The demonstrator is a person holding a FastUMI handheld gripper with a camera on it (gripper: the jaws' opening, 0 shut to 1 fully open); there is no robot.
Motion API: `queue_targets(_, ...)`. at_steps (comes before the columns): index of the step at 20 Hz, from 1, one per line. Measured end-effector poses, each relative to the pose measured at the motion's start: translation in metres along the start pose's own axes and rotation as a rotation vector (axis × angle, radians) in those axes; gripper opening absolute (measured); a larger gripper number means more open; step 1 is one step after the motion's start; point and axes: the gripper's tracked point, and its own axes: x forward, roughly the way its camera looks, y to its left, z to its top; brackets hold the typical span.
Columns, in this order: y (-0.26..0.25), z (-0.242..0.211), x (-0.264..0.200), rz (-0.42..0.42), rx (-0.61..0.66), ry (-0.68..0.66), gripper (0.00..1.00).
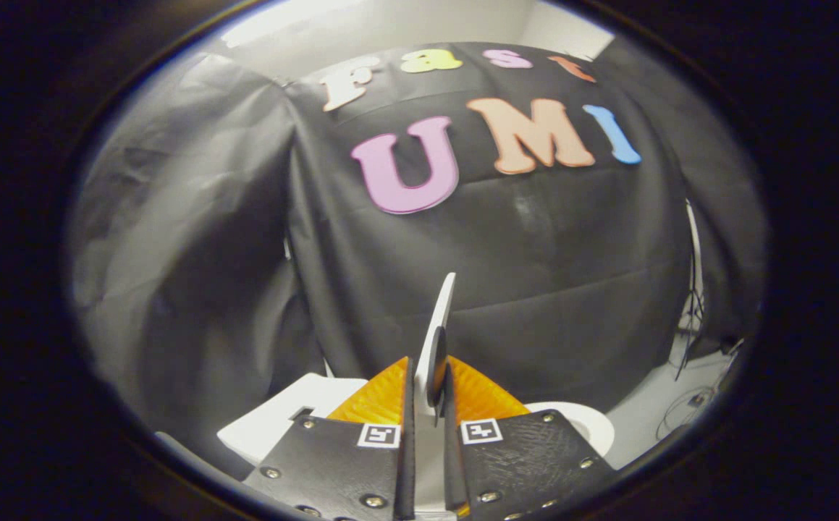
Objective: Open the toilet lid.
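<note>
Behind everything there's just wrinkly black cloth (549, 289) draped as the booth wall, a pale wall (419, 29) peeking above it, and off to the side some stand legs (690, 318) and loose cables (687, 409) on the light floor (651, 412).

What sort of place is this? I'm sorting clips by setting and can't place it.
Probably a staged recording booth, not a real bathroom: black cloth hangs as the wall, a stand and cables sit on the floor, and the claw is shut on a raised white toilet lid.
</note>
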Motion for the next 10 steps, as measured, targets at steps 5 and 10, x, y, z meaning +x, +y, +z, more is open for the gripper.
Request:
queue_targets(5, 0.059, -0.005, 0.018, 0.114, -0.076, 0.035, 0.21)
queue_targets(10, 0.099, -0.01, 0.027, 0.188, -0.047, 0.018, 0.21)
